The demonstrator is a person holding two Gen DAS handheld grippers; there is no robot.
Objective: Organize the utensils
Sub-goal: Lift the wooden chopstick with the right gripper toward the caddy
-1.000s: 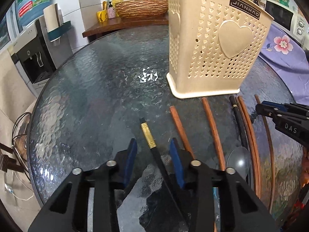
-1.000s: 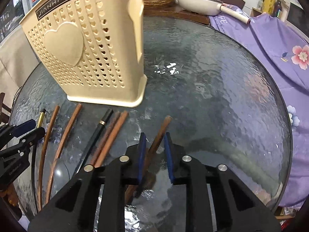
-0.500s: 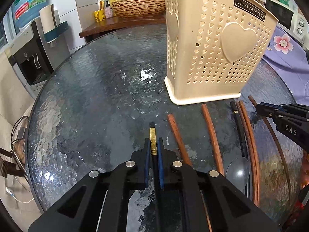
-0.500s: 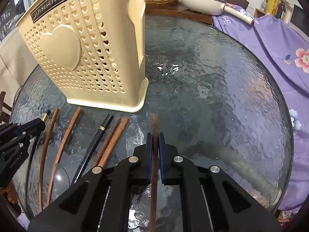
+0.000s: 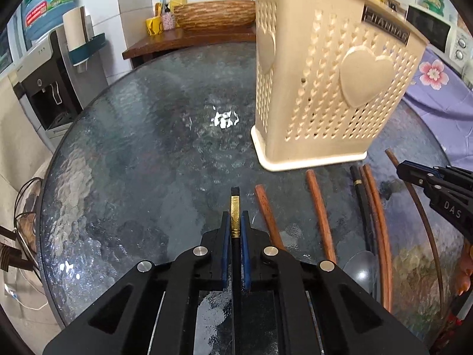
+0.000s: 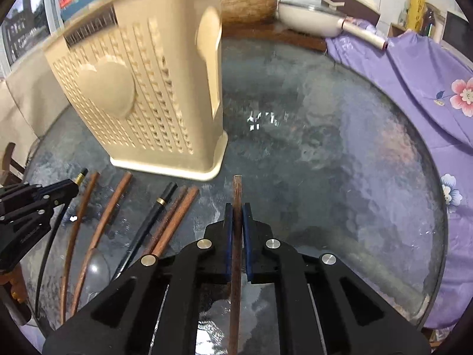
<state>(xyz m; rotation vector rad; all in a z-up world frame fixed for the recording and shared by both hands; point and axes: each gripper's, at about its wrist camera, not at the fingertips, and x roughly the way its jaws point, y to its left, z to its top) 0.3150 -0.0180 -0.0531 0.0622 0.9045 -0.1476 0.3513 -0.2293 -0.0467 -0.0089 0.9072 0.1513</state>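
Standing close ahead — beige basket; loose chopsticks beside both tongs.

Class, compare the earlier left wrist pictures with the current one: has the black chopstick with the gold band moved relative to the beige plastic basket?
Yes. The black chopstick with the gold band lay slanted; now, clamped in the left gripper, it points straight ahead, left of the beige plastic basket.

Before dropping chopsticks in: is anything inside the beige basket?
Cannot tell. The beige basket shows only its perforated walls; its open top is out of view, and the holes reveal nothing clear. All visible utensils lie on the glass table.
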